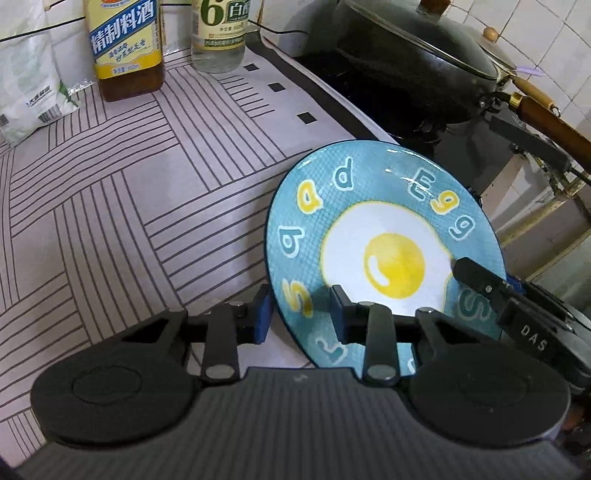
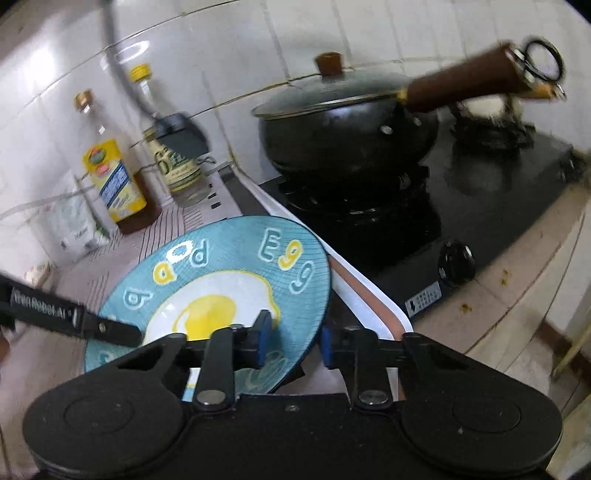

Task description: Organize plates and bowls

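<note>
Left claw [image 1: 299, 314] and right claw [image 2: 293, 338] each straddle plate [image 1: 369, 206] rim, gripping; striped counter [image 1: 129, 192] leftward.

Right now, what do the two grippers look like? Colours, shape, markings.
Both match: the left gripper and right gripper have ribbed black bodies, two round black discs, black linkage bars with silver pivots, and blue pads on black fingers. White lettering runs along the fingers: "DAS" on the right one, blurred text on the left. No cables visible.

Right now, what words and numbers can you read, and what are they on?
"Egg", with more scattered letters: blue plate.
"精制料酒": brown bottle.
"6": clear bottle.
"DAS": right gripper, seen from the left wrist.
Small print on the white bag and stove sticker: unreadable.
</note>
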`<state>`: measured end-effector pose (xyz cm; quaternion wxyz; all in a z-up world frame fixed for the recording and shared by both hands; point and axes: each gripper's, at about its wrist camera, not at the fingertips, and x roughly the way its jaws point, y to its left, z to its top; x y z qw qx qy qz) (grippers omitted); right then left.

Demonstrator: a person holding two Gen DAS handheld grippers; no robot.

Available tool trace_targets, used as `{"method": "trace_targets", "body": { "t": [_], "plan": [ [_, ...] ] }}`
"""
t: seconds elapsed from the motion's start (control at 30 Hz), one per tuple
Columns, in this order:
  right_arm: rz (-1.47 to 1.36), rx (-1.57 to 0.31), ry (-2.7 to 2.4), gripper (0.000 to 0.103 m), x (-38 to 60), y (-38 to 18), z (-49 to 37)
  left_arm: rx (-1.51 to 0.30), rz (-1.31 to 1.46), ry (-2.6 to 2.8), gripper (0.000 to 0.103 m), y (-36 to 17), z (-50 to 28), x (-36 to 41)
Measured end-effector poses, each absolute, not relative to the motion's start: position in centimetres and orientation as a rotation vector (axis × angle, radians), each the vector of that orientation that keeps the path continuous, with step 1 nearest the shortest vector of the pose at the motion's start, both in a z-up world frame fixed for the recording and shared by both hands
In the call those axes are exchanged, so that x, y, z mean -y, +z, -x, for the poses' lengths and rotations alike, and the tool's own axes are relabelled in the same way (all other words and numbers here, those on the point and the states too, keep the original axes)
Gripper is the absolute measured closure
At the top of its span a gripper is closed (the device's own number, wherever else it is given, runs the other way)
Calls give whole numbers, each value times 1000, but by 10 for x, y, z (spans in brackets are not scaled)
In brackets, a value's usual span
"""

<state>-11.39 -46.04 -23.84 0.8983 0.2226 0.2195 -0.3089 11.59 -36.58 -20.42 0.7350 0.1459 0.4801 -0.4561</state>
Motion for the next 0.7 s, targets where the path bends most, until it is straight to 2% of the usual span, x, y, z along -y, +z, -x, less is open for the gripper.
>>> {"method": "trace_targets", "body": {
  "t": [0.4, 0.7],
  "plan": [
    [-496, -486, -561, 80, 438, -233, 112, -1123, -305, -980, 71, -198, -140, 328],
    [-516, -503, -411, 79, 404, -226, 88, -1066, -321, -871, 71, -166, -149, 262]
  ]
}}
